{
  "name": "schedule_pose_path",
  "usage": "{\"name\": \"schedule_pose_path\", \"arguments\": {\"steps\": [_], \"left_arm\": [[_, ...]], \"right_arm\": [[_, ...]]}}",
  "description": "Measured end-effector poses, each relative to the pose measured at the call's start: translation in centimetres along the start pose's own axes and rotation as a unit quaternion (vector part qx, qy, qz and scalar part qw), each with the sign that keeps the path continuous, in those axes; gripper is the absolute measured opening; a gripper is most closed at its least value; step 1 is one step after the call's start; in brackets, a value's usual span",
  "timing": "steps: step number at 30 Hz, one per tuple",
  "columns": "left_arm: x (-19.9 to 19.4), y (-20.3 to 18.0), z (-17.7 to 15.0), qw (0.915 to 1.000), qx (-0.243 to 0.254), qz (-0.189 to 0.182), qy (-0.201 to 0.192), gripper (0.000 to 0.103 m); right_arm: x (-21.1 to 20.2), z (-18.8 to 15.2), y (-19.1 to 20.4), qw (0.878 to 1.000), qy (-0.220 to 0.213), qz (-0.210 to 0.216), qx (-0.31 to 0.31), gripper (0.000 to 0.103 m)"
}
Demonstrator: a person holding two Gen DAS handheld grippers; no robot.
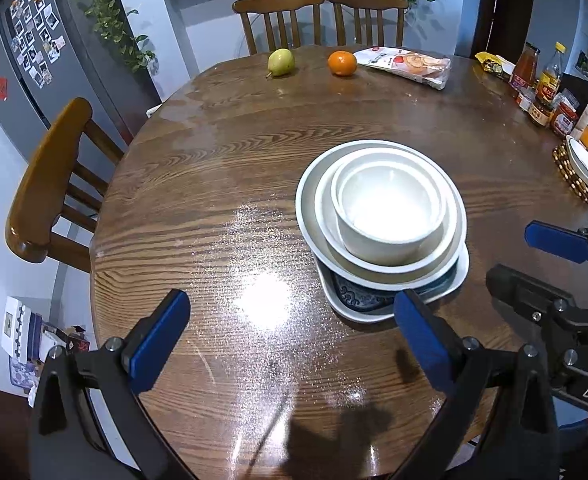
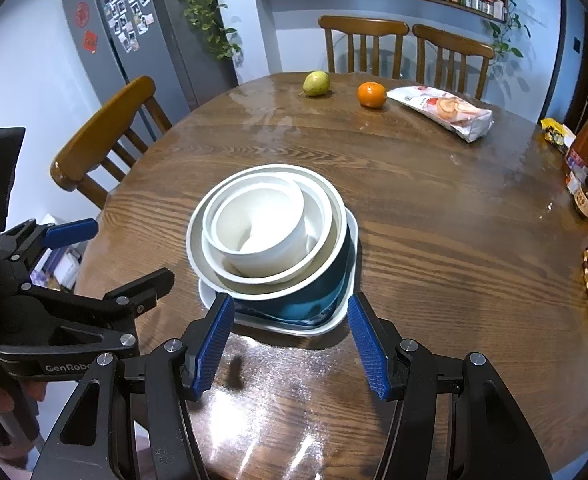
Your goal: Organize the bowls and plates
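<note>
On the round wooden table point(image 1: 214, 184) stands a stack: a small white bowl point(image 1: 390, 216) point(image 2: 258, 232) nested in a wider white bowl point(image 2: 318, 216), both inside a large bowl with a teal outside point(image 2: 314, 300). All rest on a square white plate point(image 1: 374, 314) point(image 2: 334, 322) with a blue pattern. My left gripper point(image 1: 290, 336) point(image 2: 132, 252) hovers open in front and left of the stack, nothing between its fingers. My right gripper point(image 2: 290, 340) point(image 1: 510, 256) is open just in front of the plate's near edge, its blue pads point(image 2: 368, 344) not pressing on anything.
A pear point(image 1: 281, 62), an orange point(image 1: 342, 63) and a snack bag point(image 1: 406, 65) lie at the far side. Bottles and jars point(image 1: 546, 88) crowd the right edge, near a beaded trivet point(image 1: 574, 176) with a white dish. Wooden chairs point(image 1: 50, 184) surround the table.
</note>
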State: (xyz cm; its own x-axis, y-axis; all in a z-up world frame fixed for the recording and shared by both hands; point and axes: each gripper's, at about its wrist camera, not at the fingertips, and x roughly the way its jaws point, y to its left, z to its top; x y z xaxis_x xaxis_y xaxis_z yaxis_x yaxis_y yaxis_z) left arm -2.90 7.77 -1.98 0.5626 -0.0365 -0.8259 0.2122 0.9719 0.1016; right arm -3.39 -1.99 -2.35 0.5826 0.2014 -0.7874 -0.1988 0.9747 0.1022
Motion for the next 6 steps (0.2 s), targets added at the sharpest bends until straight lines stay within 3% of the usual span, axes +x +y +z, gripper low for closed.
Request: {"name": "schedule_pose_path", "arguments": {"steps": [6], "left_arm": [[-0.39,-0.15,-0.02,0.9999,0.003,-0.004,-0.01,0.102]], "right_arm": [[-0.4,-0.07,0.26,1.0,-0.005,0.002,-0.004,0.06]]}}
